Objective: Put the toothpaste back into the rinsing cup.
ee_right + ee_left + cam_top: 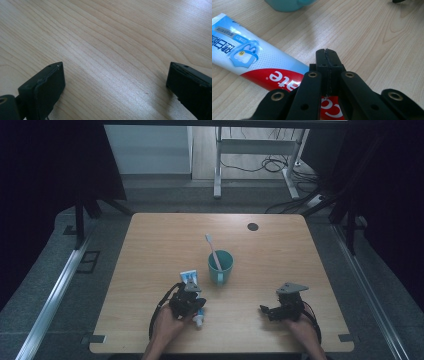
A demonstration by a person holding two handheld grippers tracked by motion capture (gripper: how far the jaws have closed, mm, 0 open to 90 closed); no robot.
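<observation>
Lying flat on the pale wooden table [280, 250], the white, blue and red toothpaste tube [254, 62] runs its long axis from the near edge up toward the teal plastic mug [220, 266], crimped end [188, 276] nearest the mug and white cap end [199, 320] nearest the person; the left gripper [186, 301] sits directly over its middle, so the tube shows out from under it at both ends; in the left gripper view the two black jaws are pressed together with nothing between them, their tips resting just beside the tube's long edge, the red lettered band passing under the gripper's frame; so the tube lies to the jaws' left and slightly below, not in their line. The right gripper [272, 311] rests well apart on bare wood, its jaws spread wide and empty in the right gripper view; the left hand [167, 325] is plainly the nearer one. A white toothbrush with a pink handle [213, 251] stands tilted in the mug, bristles up and away from the person. Judging from this, any grasp turns on opening the left jaws and shifting sideways to straddle the tube across its narrow width, not along its length.
</observation>
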